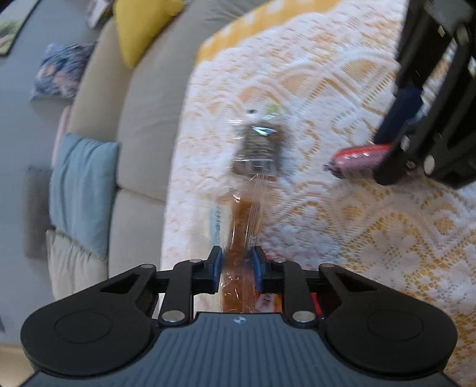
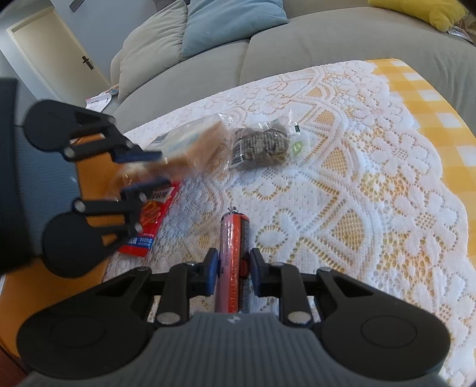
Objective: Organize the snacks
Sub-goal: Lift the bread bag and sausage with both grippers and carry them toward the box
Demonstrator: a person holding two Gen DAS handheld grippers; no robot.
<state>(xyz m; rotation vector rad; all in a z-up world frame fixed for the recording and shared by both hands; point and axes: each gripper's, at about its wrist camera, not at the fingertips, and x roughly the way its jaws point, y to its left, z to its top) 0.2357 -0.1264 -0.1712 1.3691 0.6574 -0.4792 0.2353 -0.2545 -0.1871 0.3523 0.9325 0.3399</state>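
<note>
My left gripper [image 1: 237, 269] is shut on a clear-wrapped bread packet [image 1: 242, 235], held above the table; the right wrist view shows that gripper [image 2: 147, 169] and the bread packet [image 2: 190, 147] at the left. My right gripper [image 2: 233, 272] is shut on a pink and red sausage stick [image 2: 232, 256]; the left wrist view shows the sausage stick [image 1: 361, 159] in it at the right. A clear bag of dark brown snacks [image 2: 261, 144] lies on the lace cloth; it also shows blurred in the left wrist view [image 1: 258, 148]. A red snack packet [image 2: 151, 220] lies under my left gripper.
A white lace cloth [image 2: 372, 178] covers a yellow checked tablecloth [image 2: 422, 98] on the table. A grey sofa [image 2: 297, 38] with blue [image 2: 232, 20], beige and yellow cushions stands behind the table. The bare orange table edge [image 2: 17, 285] shows at the left.
</note>
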